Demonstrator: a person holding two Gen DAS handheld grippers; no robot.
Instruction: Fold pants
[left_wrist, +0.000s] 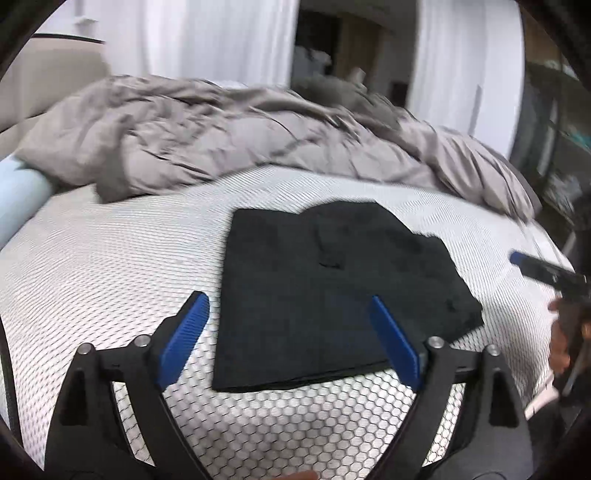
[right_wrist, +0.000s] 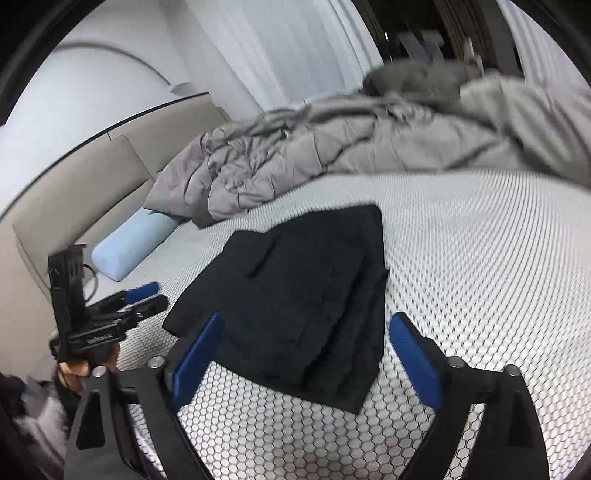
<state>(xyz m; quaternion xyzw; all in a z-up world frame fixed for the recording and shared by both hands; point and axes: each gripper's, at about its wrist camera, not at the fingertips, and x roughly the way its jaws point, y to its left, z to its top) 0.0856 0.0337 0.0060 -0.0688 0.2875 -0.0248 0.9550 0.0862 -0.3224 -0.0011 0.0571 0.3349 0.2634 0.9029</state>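
The black pants (left_wrist: 325, 258) lie folded into a flat, stacked rectangle on the bed's honeycomb-patterned cover (left_wrist: 110, 266). My left gripper (left_wrist: 288, 299) hovers above their near edge, blue pads spread wide with nothing pinched. From the right wrist the pants (right_wrist: 303, 273) show stacked layers along their right side. My right gripper (right_wrist: 307, 317) stands open over their near end, not touching the cloth. The left gripper (right_wrist: 157, 294) appears at the left, held by a hand (right_wrist: 74, 369) beside the pants. One blue fingertip (left_wrist: 517, 257) of the right gripper shows at the right edge.
A crumpled grey duvet (left_wrist: 184, 136) is heaped across the far half of the bed (right_wrist: 480, 277). A light blue pillow (right_wrist: 129, 247) lies against the beige headboard (right_wrist: 74, 192). White curtains hang behind.
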